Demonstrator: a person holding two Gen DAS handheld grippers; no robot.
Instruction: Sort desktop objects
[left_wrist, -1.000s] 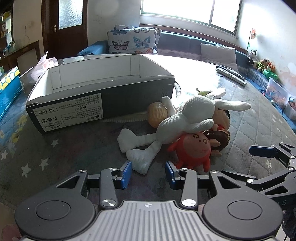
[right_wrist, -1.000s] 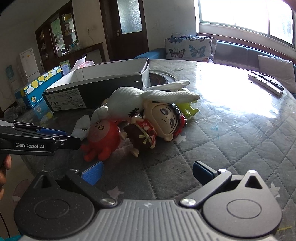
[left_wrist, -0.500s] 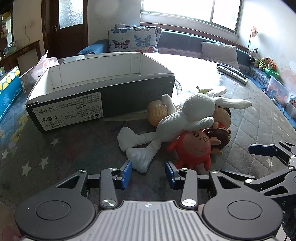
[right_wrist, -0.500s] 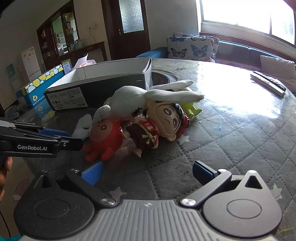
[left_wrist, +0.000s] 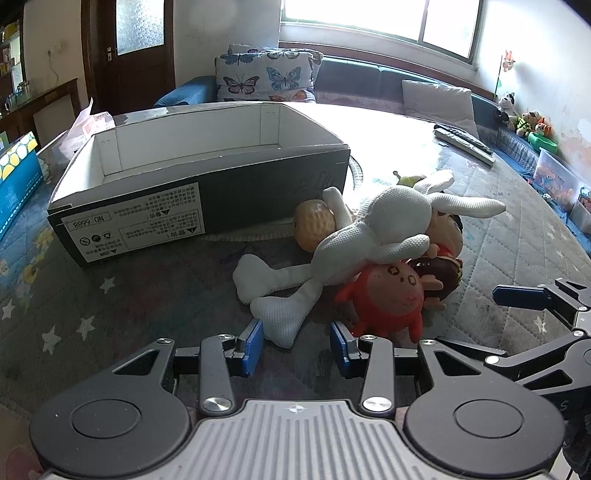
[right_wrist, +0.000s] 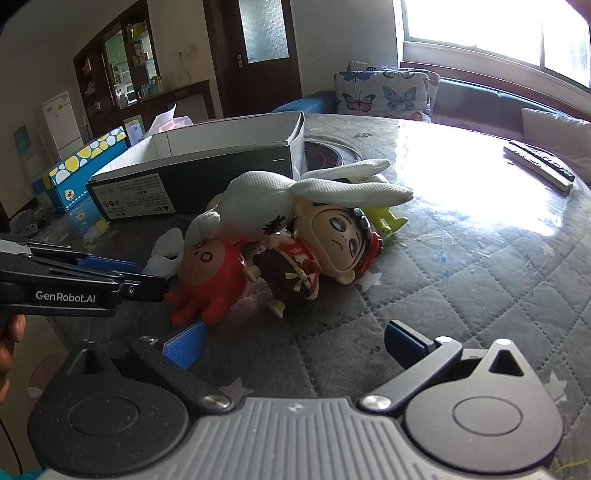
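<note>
A pile of toys lies on the table: a white plush rabbit draped over a red round figure, a big-headed doll in brown and red, a tan ball-like toy and a yellow-green toy. An open empty black cardboard box stands behind them. My left gripper is open, with the rabbit's foot just in front of its jaws. My right gripper is open and empty, just short of the red figure and doll.
A quilted grey cloth covers the round table. Remote controls lie at the far right. A blue dotted box and a pink-white bag sit by the left edge. A sofa with butterfly cushions is behind.
Both grippers have moved slightly closer to the toy pile. Neither has changed its opening, and the toys have not moved.
</note>
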